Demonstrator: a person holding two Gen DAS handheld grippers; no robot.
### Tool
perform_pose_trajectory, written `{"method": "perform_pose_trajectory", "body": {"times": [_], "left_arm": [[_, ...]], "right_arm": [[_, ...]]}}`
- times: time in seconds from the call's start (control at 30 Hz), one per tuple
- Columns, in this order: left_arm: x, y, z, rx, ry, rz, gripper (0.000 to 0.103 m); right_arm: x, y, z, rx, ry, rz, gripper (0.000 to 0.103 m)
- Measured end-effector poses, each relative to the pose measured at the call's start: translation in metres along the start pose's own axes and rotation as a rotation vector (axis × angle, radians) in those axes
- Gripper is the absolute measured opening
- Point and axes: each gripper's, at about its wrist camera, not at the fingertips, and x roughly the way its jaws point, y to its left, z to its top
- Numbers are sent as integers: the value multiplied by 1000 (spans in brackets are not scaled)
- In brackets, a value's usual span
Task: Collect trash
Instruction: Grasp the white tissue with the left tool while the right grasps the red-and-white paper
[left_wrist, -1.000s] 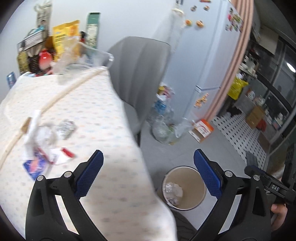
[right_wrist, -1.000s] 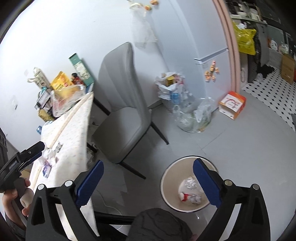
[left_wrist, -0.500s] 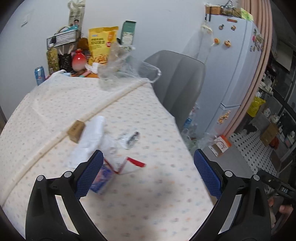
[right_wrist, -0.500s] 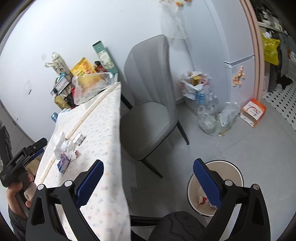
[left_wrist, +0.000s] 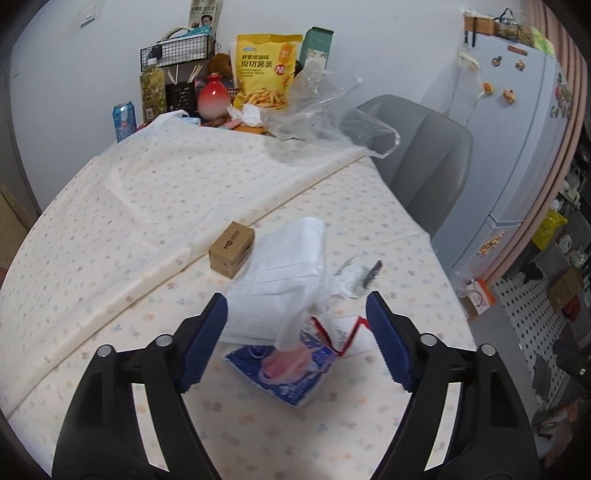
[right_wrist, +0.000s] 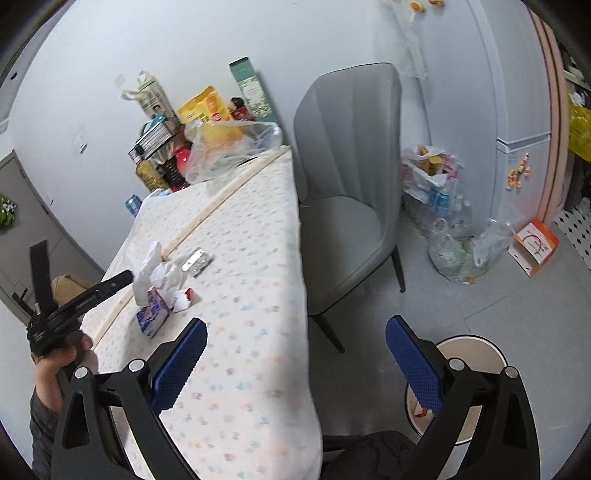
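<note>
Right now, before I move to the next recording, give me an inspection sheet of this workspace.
Surface: table under a dotted cloth.
Job's things: white mask, blue wrapper, red-and-white packet, foil blister in one cluster; bin on the floor, trash inside.
Clutter: brown box, clear bag, yellow snack bag, can.
Grippers: left gripper open above the cluster; right gripper open, empty.
Cables: nothing seen.
Surroundings: grey chair, fridge, floor bags.
</note>
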Motion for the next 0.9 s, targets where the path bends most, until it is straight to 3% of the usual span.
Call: {"method": "perform_pose_trajectory", "body": {"times": [0.17, 0.2, 0.23, 0.3, 0.33, 0.5, 0.67, 0.9], "left_arm": [[13, 3, -3, -3, 23, 5, 62], [17, 4, -4, -4, 29, 7, 52], [19, 4, -4, -6, 38, 9, 34], [26, 10, -6, -26, 74, 9, 14], [26, 13, -7, -40, 79, 7, 12], [5, 21, -8, -51, 34, 13, 10], [-15, 37, -8, -84, 0, 21, 8], [-38, 56, -14, -126, -35, 31, 8]], "right_arm": [[12, 20, 0, -31, 27, 19, 95], [14, 24, -1, -38, 32, 23, 95], [16, 27, -1, -43, 37, 27, 95], [21, 36, -1, -58, 48, 40, 95], [24, 39, 0, -65, 52, 44, 95], [44, 64, 3, -118, 82, 63, 93], [76, 94, 2, -188, 155, 104, 69], [124, 124, 2, -232, 239, 134, 51]]}}
